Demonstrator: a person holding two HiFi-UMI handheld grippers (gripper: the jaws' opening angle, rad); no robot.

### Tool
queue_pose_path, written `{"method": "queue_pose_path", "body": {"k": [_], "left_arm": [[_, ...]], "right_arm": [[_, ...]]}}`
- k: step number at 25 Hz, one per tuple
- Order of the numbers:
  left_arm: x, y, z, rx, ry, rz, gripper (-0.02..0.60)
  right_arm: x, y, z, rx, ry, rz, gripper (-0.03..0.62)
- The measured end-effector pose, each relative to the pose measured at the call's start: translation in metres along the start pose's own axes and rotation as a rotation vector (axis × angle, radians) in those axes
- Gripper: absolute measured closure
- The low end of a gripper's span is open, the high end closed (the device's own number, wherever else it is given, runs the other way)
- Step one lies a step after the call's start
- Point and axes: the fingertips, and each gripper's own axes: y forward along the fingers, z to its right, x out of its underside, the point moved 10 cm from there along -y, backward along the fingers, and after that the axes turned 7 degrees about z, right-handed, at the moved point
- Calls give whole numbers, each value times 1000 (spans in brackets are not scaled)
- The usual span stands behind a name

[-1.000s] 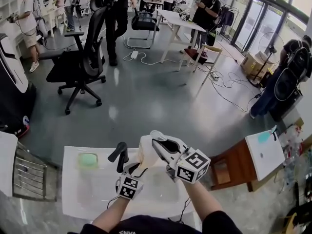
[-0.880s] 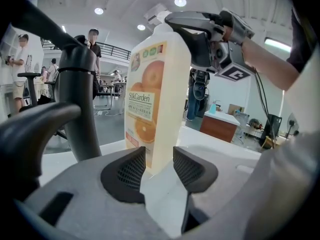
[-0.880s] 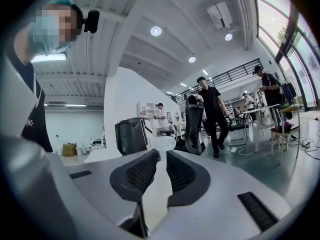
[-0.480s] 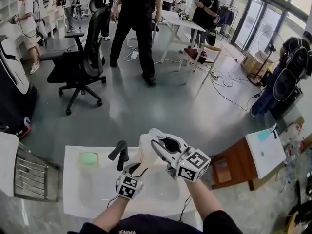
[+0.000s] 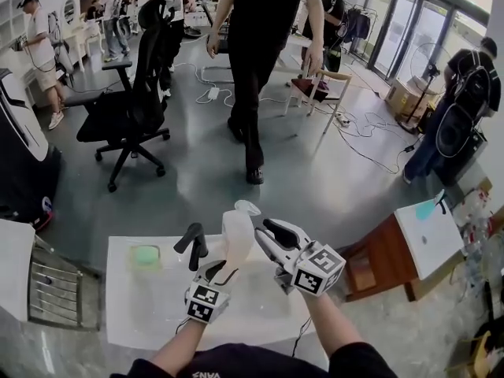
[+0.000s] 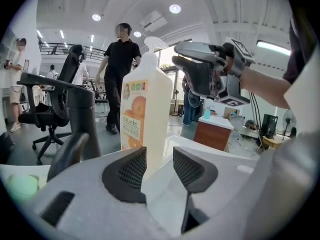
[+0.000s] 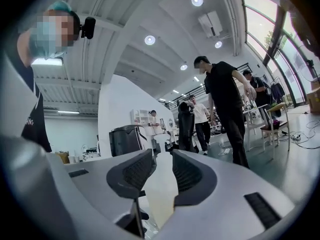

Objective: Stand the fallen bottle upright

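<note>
A cream spray bottle (image 5: 236,239) with an orange label stands upright on the white table (image 5: 142,305). In the left gripper view the bottle (image 6: 142,116) rises just past the left pad, with bare table showing in the gap. My left gripper (image 5: 221,269) (image 6: 159,161) sits low by its base, jaws apart and not touching it. My right gripper (image 5: 264,231) (image 7: 162,166) is level with the bottle's upper part, on its right. Its jaws are opening; the bottle (image 7: 161,194) shows between them, a little ahead, and the pads do not press on it.
A green sponge (image 5: 144,255) lies at the table's far left. A black forked stand (image 5: 193,247) rises beside my left gripper. A person (image 5: 264,53) walks on the floor beyond the table. There is an office chair (image 5: 130,93), a brown cabinet (image 5: 378,266) at right and a metal rack (image 5: 55,290) at left.
The right jaws have come off the bottle and drawn a little to the right. The left gripper has lifted slightly. The person in black has walked closer.
</note>
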Motion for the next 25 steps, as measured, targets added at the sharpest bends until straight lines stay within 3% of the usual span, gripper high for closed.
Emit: {"method": "queue_pose_path", "body": {"k": [10, 19, 25], "left_arm": [[-24, -37, 27, -5, 10, 91, 416], [-56, -92, 63, -8, 74, 212, 487], [-65, -124, 82, -3, 88, 265, 528]], "right_arm": [[4, -53, -25, 75, 34, 48, 485], [13, -104, -69, 119, 70, 72, 586], [29, -127, -95, 129, 113, 60, 588]]}}
